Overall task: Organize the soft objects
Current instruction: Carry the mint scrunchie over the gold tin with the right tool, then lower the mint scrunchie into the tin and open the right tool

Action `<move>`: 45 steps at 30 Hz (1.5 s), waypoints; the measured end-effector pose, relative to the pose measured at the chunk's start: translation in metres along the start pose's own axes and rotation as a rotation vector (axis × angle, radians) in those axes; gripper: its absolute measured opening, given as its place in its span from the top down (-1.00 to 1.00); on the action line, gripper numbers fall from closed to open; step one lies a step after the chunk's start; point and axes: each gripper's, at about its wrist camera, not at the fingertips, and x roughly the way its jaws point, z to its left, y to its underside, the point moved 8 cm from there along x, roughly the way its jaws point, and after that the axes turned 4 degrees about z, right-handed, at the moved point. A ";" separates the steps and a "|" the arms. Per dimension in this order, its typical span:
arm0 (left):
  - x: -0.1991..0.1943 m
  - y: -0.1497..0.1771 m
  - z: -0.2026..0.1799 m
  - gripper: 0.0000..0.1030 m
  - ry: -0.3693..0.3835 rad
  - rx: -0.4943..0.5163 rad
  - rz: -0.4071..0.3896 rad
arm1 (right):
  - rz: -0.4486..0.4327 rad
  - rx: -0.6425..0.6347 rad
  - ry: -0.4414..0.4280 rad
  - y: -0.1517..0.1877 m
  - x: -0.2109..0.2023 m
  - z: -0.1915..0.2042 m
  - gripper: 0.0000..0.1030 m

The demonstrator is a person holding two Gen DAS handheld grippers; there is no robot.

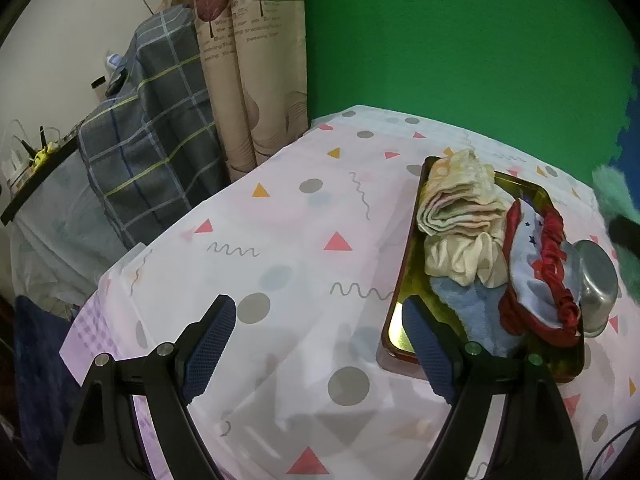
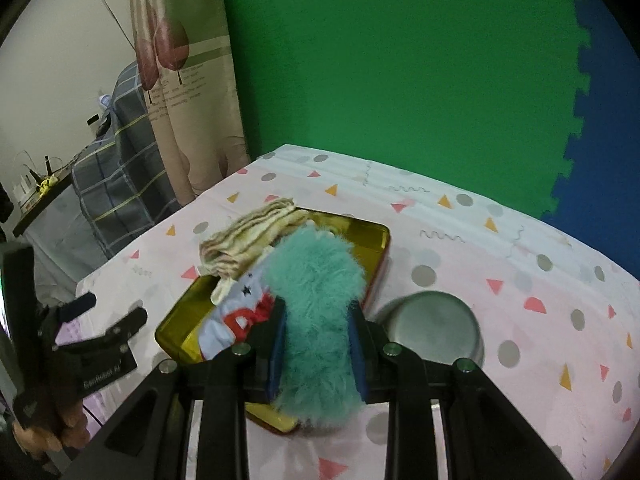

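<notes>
Item: teal fluffy scrunchie (image 2: 316,320), clamped in the closed jaws of the right gripper (image 2: 318,354), held above the gold tin tray (image 2: 376,236) on the worktop. Left gripper (image 1: 320,344): jaws spread, empty. Release is best made over the tray's bare corner, clear of the steel bowl (image 2: 434,328).

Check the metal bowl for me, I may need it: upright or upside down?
Upside down. The metal bowl rests rim-down on the tablecloth beside the tin, its flat base facing up.
</notes>
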 end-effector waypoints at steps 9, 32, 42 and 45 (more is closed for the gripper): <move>0.004 0.001 0.004 -0.61 0.006 -0.014 0.013 | 0.010 -0.017 -0.006 -0.027 0.025 0.014 0.46; 0.009 0.002 0.006 -0.61 0.023 -0.038 0.036 | 0.076 0.004 0.031 -0.042 0.091 0.011 0.25; 0.010 0.002 0.003 -0.61 0.022 -0.035 0.037 | 0.070 0.003 0.020 -0.038 0.087 0.019 -0.15; 0.010 0.002 0.001 -0.61 0.028 -0.028 0.039 | 0.061 0.007 0.012 -0.035 0.083 0.020 -0.21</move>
